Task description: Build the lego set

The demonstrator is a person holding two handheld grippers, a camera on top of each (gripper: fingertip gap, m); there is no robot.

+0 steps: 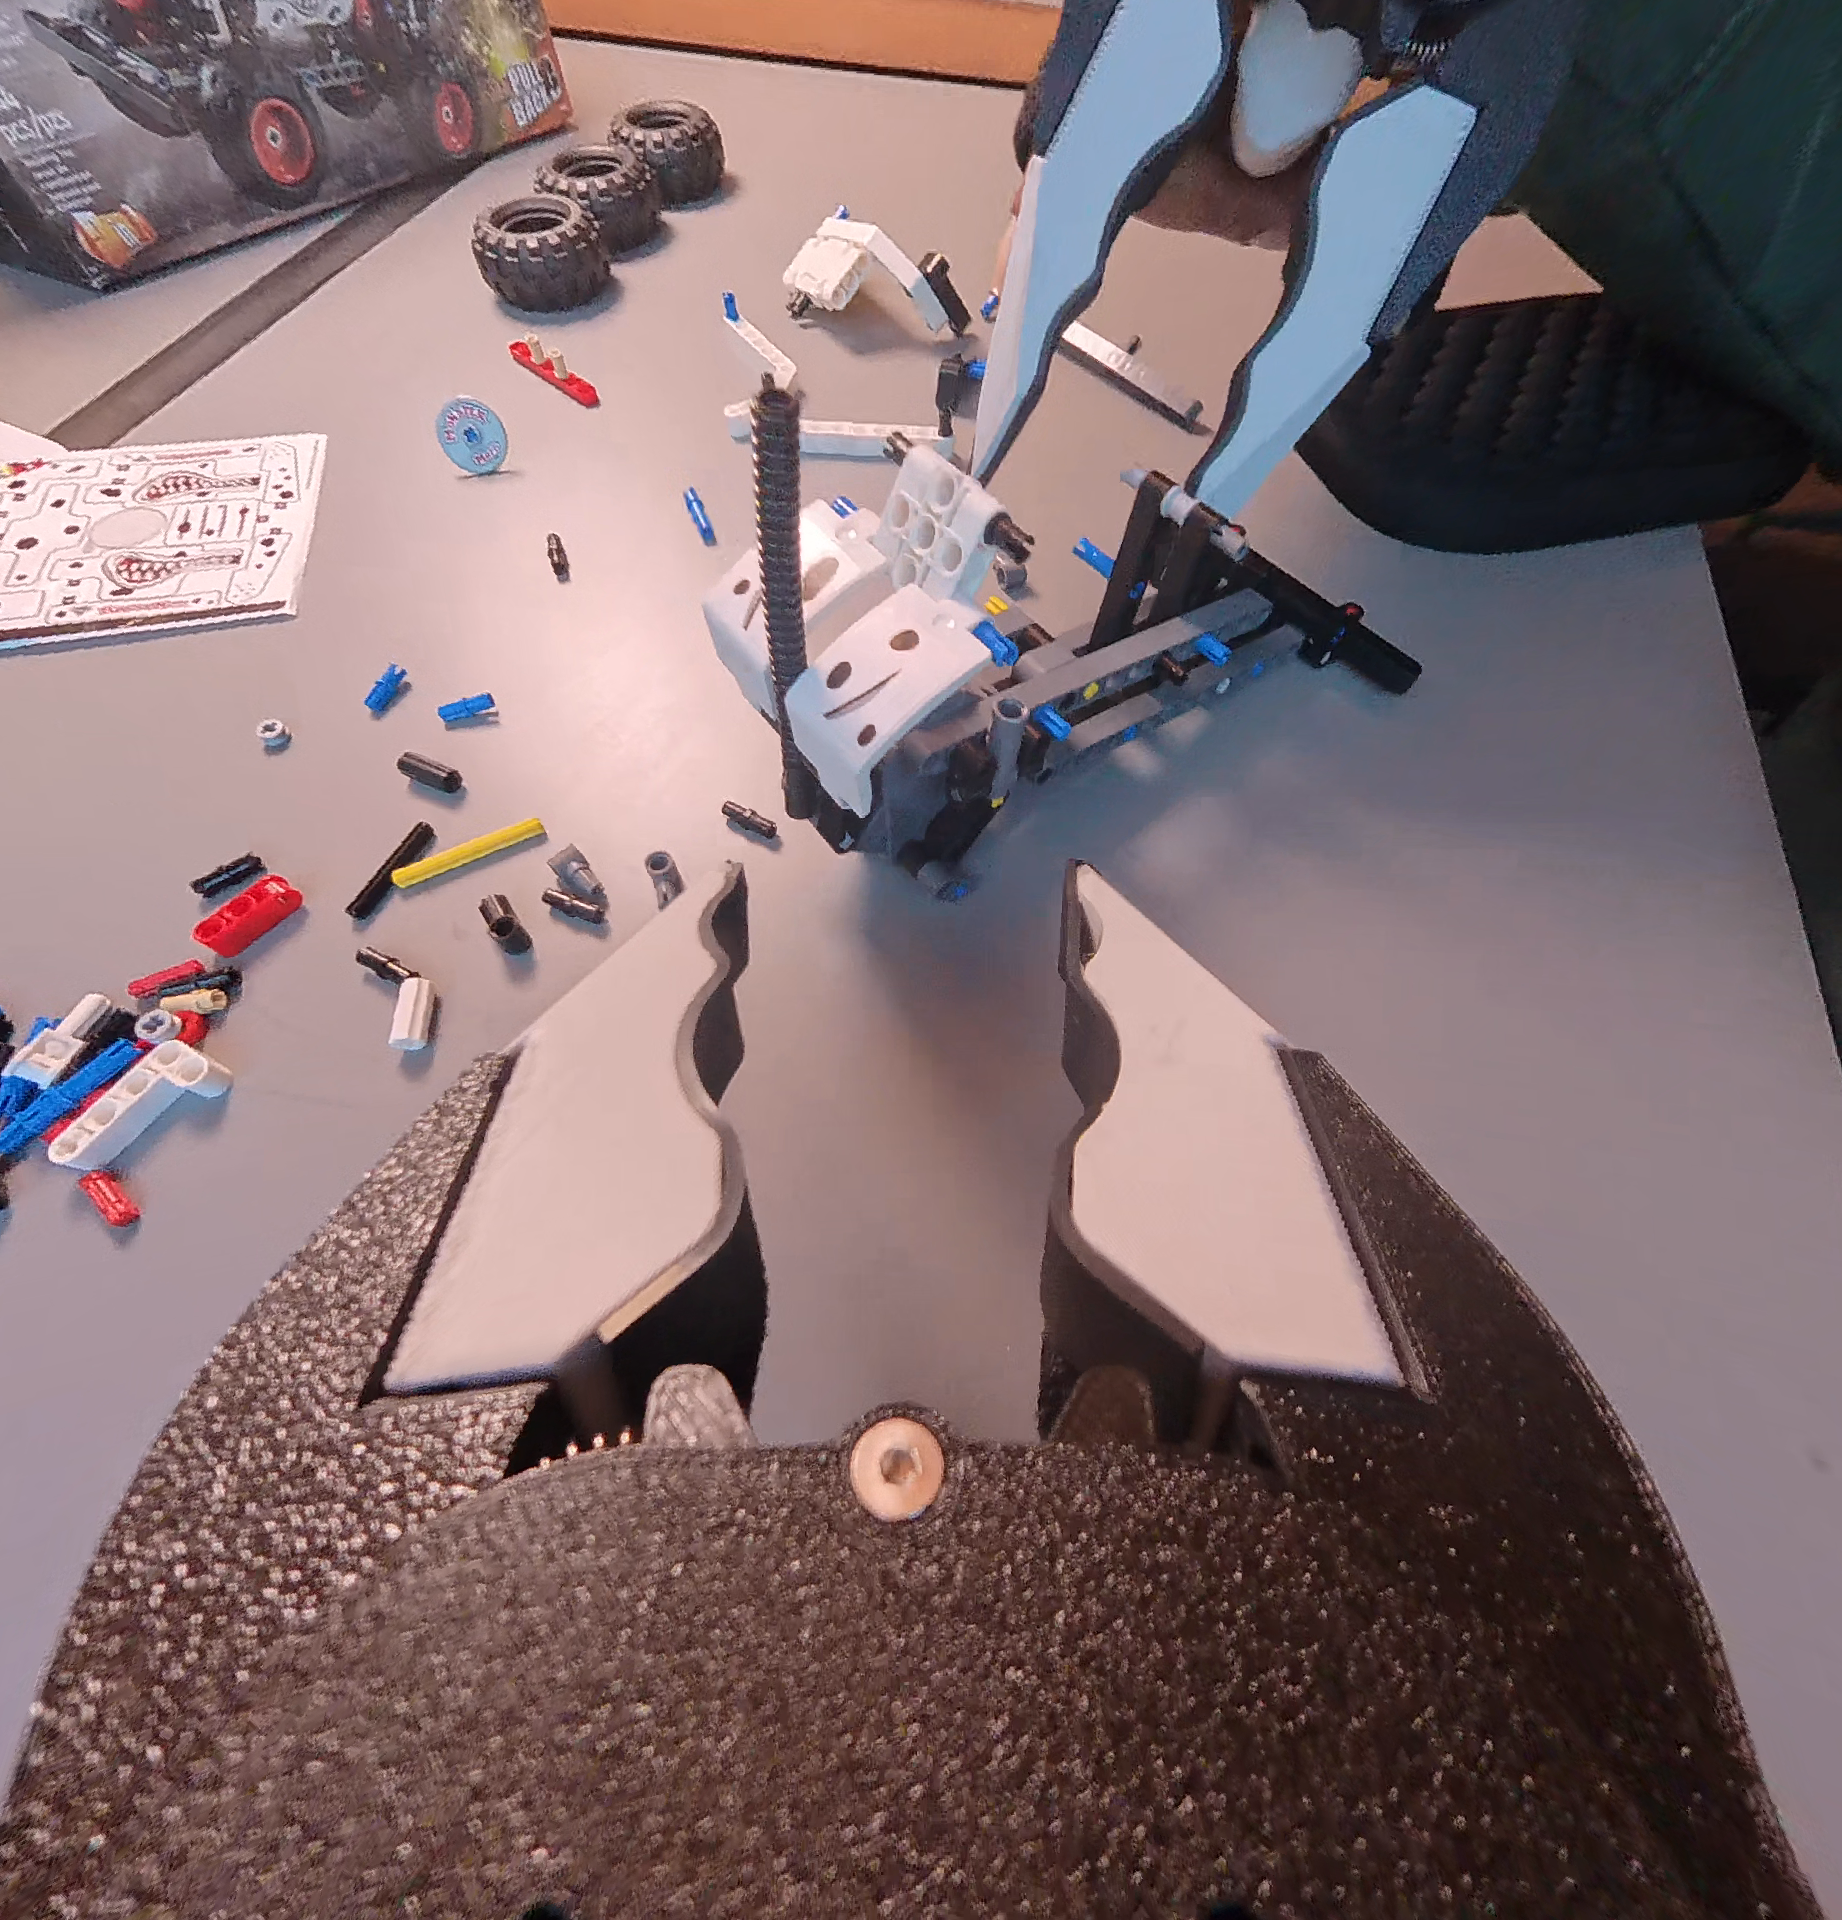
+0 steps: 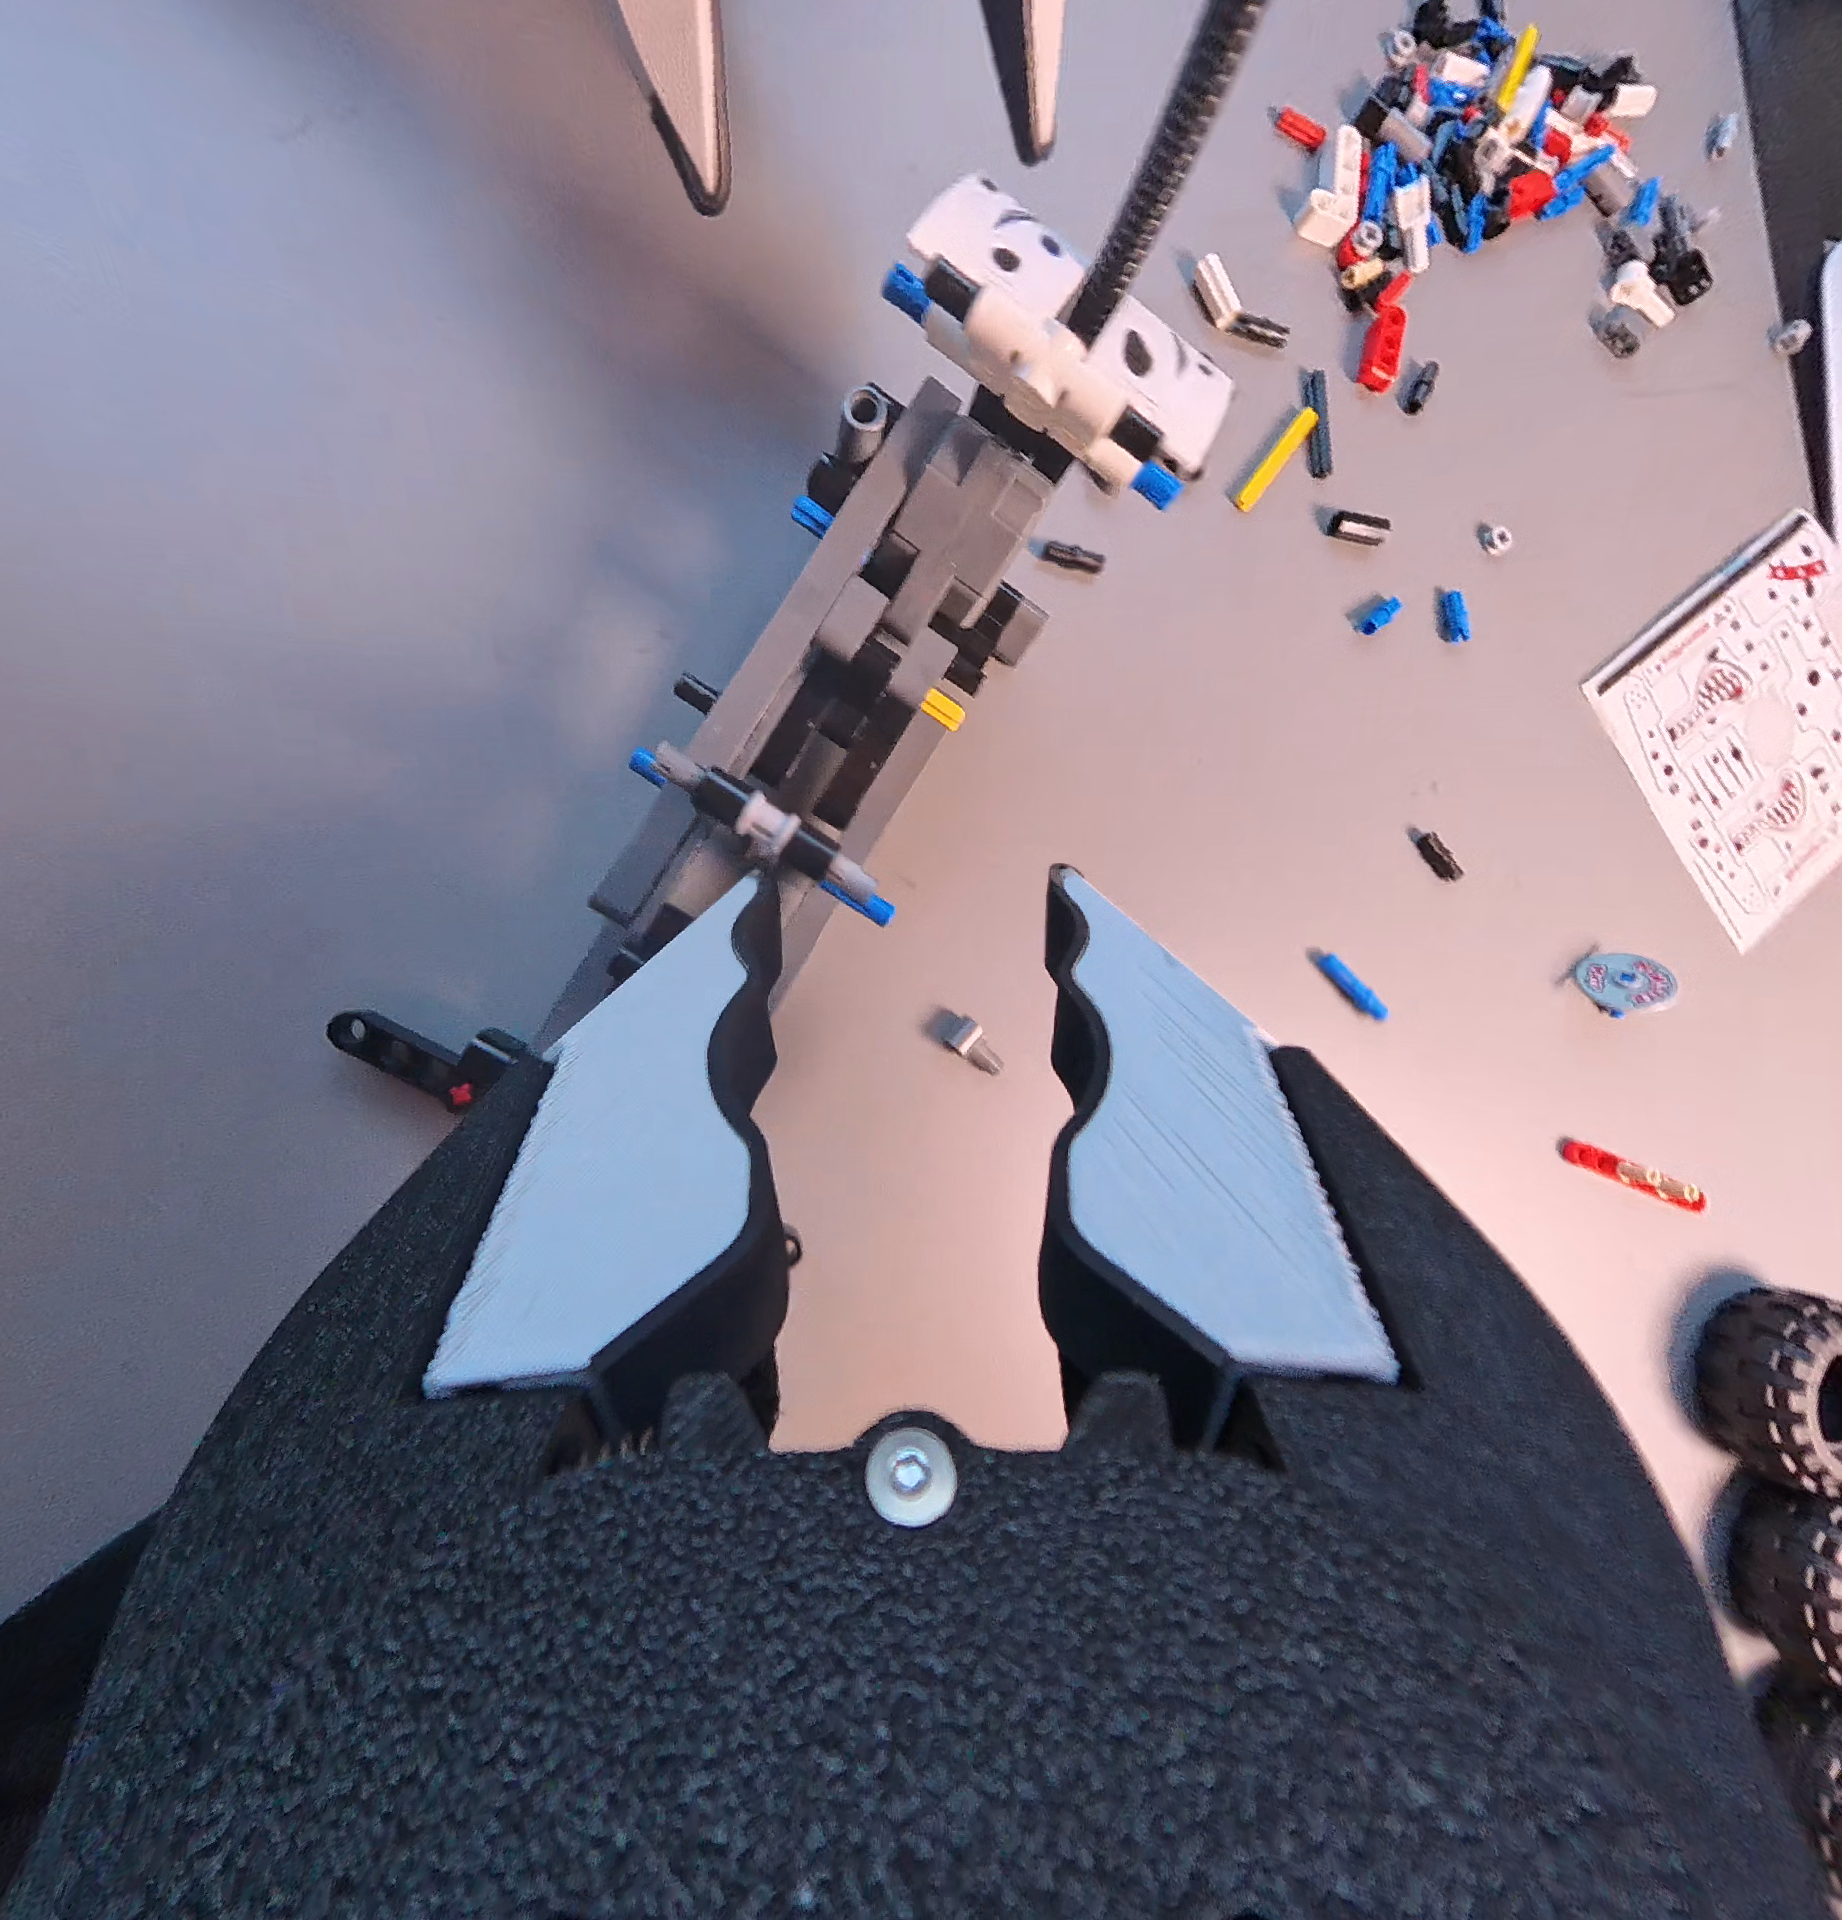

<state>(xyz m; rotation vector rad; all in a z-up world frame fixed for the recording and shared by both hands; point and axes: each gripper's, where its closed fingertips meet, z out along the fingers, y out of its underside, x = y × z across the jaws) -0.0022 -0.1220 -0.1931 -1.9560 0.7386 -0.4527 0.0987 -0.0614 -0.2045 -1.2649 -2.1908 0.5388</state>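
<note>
Grey table (image 1: 1416,1039), half-built chassis (image 1: 1000,665) at frame centre, loose parts (image 1: 96,1060) lower left.
Both claws gape, empty: left gripper (image 1: 901,883) hangs back, right gripper (image 2: 912,883) brushes the rear axle (image 2: 766,821). Mid-build, I'd say; next, pinch and steady it.

We see printed writing and a piece count on the lego box (image 1: 221,114) at the far left corner of the desk (image 1: 1416,1039), small lettering on the sticker sheet (image 1: 132,535) by the left edge, and curved lettering on a blue round disc (image 1: 471,434) nearer the middle. We leave the wording unquoted; much of it is too small to read.
</note>
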